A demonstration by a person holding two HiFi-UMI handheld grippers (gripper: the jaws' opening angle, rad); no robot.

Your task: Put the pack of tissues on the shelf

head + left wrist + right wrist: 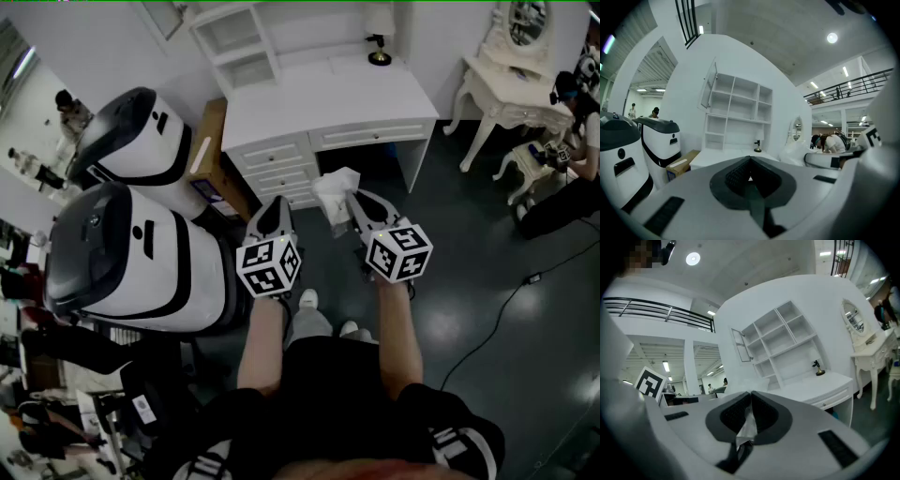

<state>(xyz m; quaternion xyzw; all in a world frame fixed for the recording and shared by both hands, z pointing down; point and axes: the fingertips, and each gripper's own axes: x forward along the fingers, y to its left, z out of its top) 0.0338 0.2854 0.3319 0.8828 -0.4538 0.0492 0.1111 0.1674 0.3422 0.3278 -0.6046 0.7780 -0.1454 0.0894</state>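
A lab hall staged as bedroom: white desk (328, 103), shelf (736, 112), bulky machines (141, 262), mezzanine (848, 89).

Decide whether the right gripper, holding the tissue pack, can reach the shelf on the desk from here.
Probably yes, after stepping closer: the right gripper grips the tissue pack, the shelf has open, empty compartments, and only the desk lies between.

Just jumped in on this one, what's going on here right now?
A person stands facing a white desk with a tool in each hand. The right tool is shut on the pack of tissues and holds it out toward the desk. The left tool is shut with nothing in it. The pack is not yet on the shelf at the back of the desk.
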